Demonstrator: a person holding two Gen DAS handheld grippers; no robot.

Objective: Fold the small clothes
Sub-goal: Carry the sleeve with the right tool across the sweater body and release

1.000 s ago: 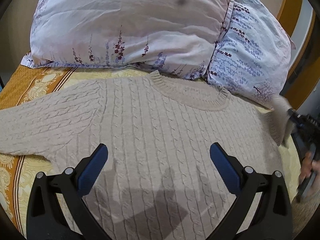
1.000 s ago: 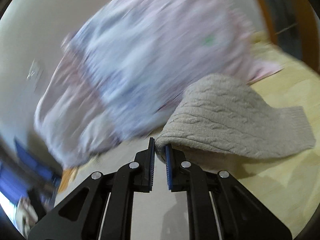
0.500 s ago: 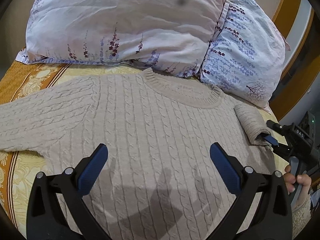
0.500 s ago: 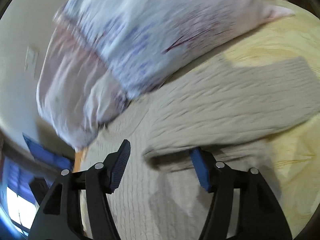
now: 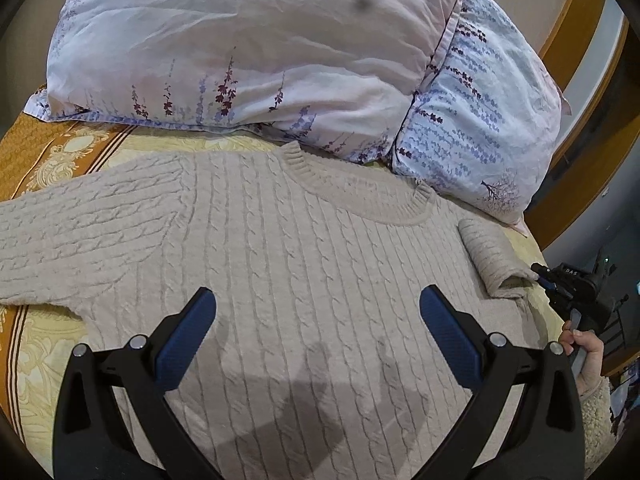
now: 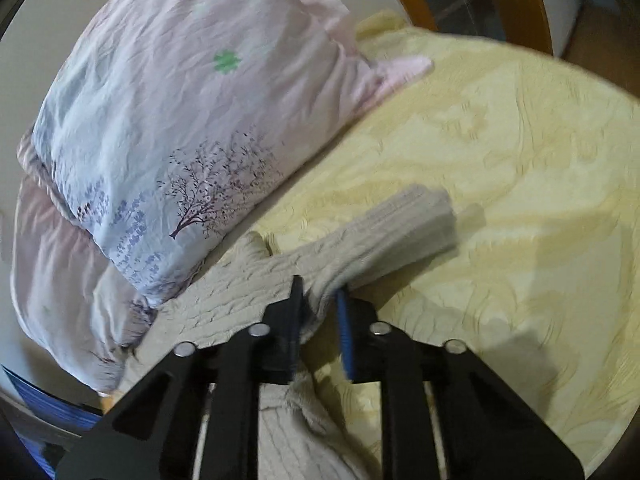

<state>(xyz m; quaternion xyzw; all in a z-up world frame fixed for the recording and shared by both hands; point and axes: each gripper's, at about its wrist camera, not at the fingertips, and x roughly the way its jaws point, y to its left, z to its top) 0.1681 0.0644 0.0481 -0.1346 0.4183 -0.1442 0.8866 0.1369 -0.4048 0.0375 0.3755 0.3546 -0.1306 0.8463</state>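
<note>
Beige cable-knit sweater (image 5: 280, 264) lies flat, front up, on the yellow bedspread (image 6: 520, 168), neckline toward the two floral pillows (image 5: 256, 48).

Left gripper (image 5: 318, 326): jaws spread wide, nothing between them. It hovers over the lower chest of the sweater; blue pads (image 5: 186, 336) are apart from the knit as far as I can tell, and its shadow falls on the fabric below. The sleeve on the left of its view (image 5: 80, 240) lies stretched straight out over the orange-patterned edge of the bedspread.

Right gripper (image 6: 320, 320): jaws nearly closed, narrow gap, with a fold of the other sleeve (image 6: 384, 236) pinched between the pads. Frame is motion-blurred, so how firm the grip is, cannot tell. The ribbed cuff end sticks out past the fingertips, over the bedspread, casting a shadow.

From the left wrist view that sleeve is doubled back near the shoulder (image 5: 492, 256), with the right gripper (image 5: 540, 274) at its edge and the person's right hand (image 5: 584, 350) on the handle.
</note>
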